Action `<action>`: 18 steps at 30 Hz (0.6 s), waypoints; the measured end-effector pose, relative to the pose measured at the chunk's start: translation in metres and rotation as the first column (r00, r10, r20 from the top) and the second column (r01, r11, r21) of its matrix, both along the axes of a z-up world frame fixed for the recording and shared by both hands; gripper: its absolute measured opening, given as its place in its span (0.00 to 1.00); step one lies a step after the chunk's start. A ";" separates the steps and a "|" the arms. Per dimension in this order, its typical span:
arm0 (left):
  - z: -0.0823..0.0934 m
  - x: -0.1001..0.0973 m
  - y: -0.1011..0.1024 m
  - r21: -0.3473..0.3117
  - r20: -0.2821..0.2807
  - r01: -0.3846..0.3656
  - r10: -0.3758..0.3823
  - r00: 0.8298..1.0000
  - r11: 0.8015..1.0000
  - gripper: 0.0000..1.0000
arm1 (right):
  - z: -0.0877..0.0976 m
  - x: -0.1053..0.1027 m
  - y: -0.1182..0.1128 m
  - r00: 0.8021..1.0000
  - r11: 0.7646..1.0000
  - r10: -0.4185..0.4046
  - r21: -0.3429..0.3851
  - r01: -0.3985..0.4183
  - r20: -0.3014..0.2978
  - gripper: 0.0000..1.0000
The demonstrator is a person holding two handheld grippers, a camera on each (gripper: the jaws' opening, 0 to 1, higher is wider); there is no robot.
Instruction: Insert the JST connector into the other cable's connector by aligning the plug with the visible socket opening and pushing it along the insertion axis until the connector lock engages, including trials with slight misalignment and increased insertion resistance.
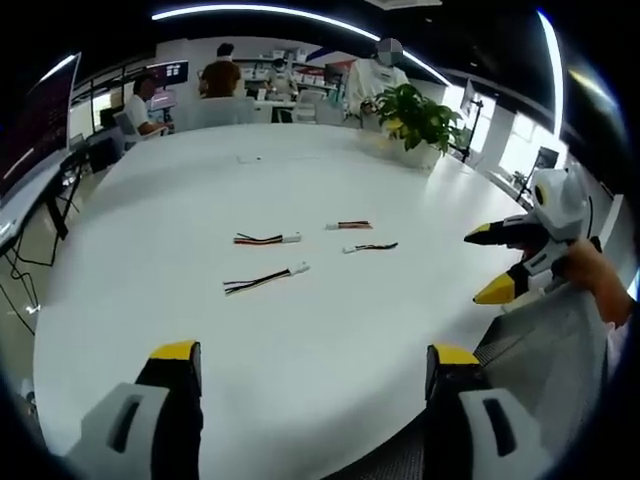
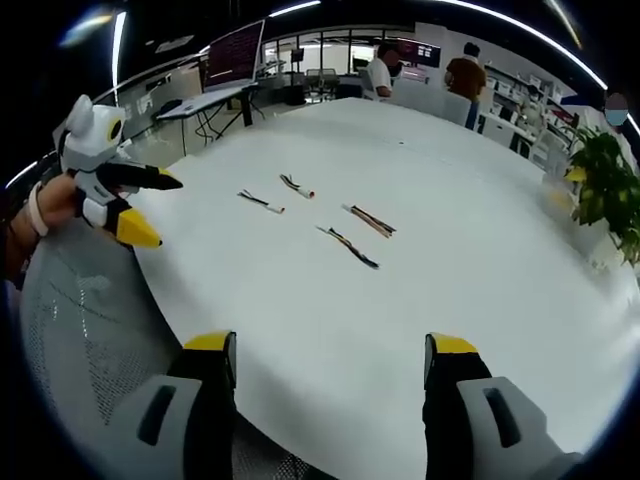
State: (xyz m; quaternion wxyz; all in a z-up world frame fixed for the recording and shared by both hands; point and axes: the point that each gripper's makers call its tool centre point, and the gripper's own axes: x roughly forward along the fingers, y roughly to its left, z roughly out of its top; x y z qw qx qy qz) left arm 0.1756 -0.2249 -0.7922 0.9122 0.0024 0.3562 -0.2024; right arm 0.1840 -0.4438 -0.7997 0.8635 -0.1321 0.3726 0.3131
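Observation:
Several short JST cables lie on the white table [image 1: 200, 190]. In the left gripper view one with a white connector [image 1: 267, 239] lies above another with a white connector [image 1: 265, 279], and two smaller ones [image 1: 349, 225] [image 1: 370, 247] lie to their right. My left gripper [image 1: 315, 355] is open and empty near the table's edge, well short of them. The right gripper [image 1: 487, 264] is open at the right, beside the table. The right gripper view shows the cables [image 2: 261, 201] [image 2: 297, 186] [image 2: 371, 220] [image 2: 349, 247], my right gripper [image 2: 330, 345] open, and the left gripper [image 2: 155, 210] open.
A potted plant [image 1: 418, 120] [image 2: 605, 190] stands at the table's far side. A grey mesh chair [image 1: 560, 350] [image 2: 90, 330] sits by the near edge under the hands. People sit at desks [image 1: 220, 80] with monitors beyond the table.

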 end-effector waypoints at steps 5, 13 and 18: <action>-0.001 -0.001 -0.001 0.005 -0.004 0.016 -0.016 1.000 1.000 0.91 | 0.000 0.000 0.001 1.000 1.000 0.003 0.001 -0.003 0.002 0.75; -0.001 -0.002 -0.005 -0.008 -0.007 0.034 -0.034 0.999 0.999 0.82 | 0.002 -0.001 0.004 1.000 1.000 0.015 0.010 -0.015 0.005 0.75; -0.004 -0.004 -0.005 0.011 -0.018 0.038 -0.037 0.999 0.999 0.85 | 0.004 -0.001 0.007 1.000 0.999 0.018 0.036 -0.018 0.005 0.75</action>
